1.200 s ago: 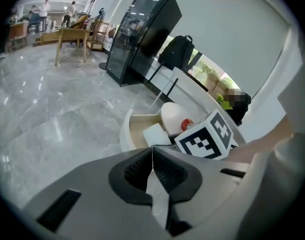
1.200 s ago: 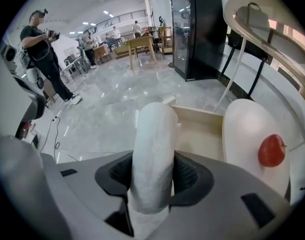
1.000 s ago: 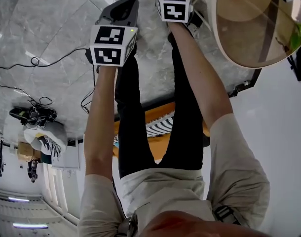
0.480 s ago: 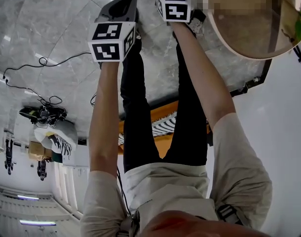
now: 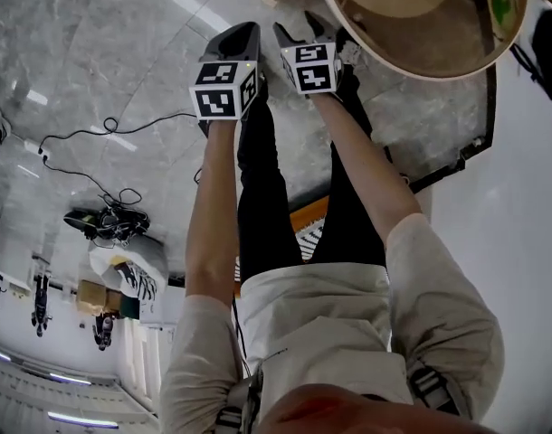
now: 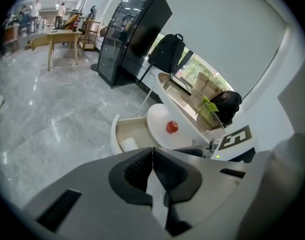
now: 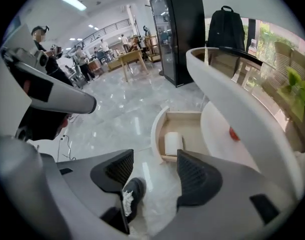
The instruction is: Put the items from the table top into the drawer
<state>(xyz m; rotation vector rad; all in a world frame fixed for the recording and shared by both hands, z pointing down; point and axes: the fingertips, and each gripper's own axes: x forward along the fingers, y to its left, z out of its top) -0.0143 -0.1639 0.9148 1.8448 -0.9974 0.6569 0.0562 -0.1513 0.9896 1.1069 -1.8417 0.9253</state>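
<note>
The left claw [image 6: 152, 156] is shut tight on nothing. The right claw [image 7: 153, 170] has just been opening and is wide and empty, and both are held back from the drawer [image 7: 157, 126]. A white roll [image 7: 173, 143] lies in the drawer, but a little red round thing [image 7: 233, 133] sits on the surface [image 7: 217, 139] just beside the drawer. I think it goes next: an open claw must reach it and close softly, or it may roll.

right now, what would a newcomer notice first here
The open drawer pulled out of the round white table, with a white roll lying in it. A small red item sits on the table beside it. Nearer, the left tongs are shut and the right tongs, which have just been opening, stand empty.
</note>
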